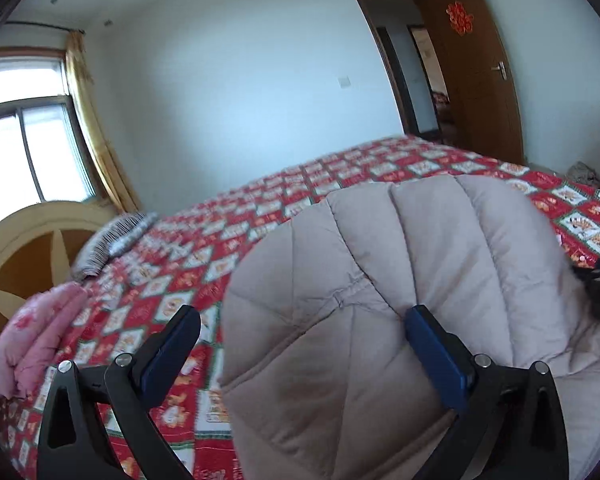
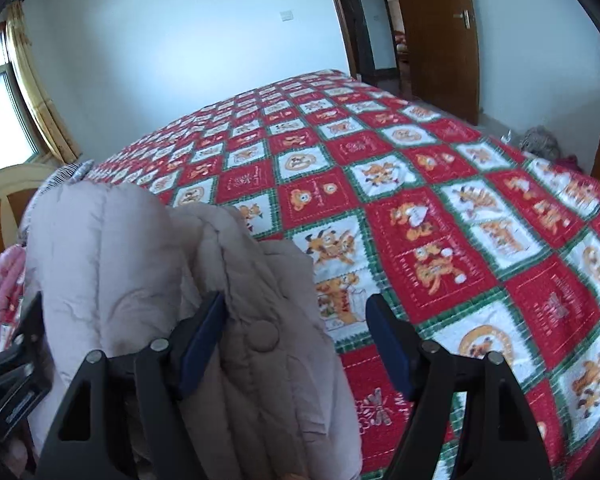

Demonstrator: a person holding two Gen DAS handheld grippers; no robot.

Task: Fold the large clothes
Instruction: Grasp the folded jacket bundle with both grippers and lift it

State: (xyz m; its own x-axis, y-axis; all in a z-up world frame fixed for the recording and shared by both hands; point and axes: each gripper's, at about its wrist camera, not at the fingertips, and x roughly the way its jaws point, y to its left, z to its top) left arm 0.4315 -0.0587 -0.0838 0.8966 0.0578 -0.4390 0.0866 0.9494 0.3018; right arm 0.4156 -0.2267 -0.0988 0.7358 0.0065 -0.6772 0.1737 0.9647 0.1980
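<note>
A beige quilted padded coat (image 1: 380, 300) lies bunched on the bed's red checked cartoon quilt (image 1: 220, 232). My left gripper (image 1: 302, 330) is open, its blue-padded fingers (image 1: 436, 360) spread wide over the coat's left edge, the right finger resting against the fabric. In the right wrist view the coat (image 2: 140, 280) rises in a folded heap at the left. My right gripper (image 2: 296, 338) is open, its left finger (image 2: 204, 336) pressed against the coat near a round button, its right finger (image 2: 388, 344) over the quilt (image 2: 440, 220).
A folded pink padded garment (image 1: 40, 336) lies at the bed's left edge by a cream headboard (image 1: 32, 240). A striped pillow (image 1: 112, 240) sits near it. A brown door (image 1: 476, 60) stands open at the far right. A window with yellow curtains (image 1: 88, 120) is at left.
</note>
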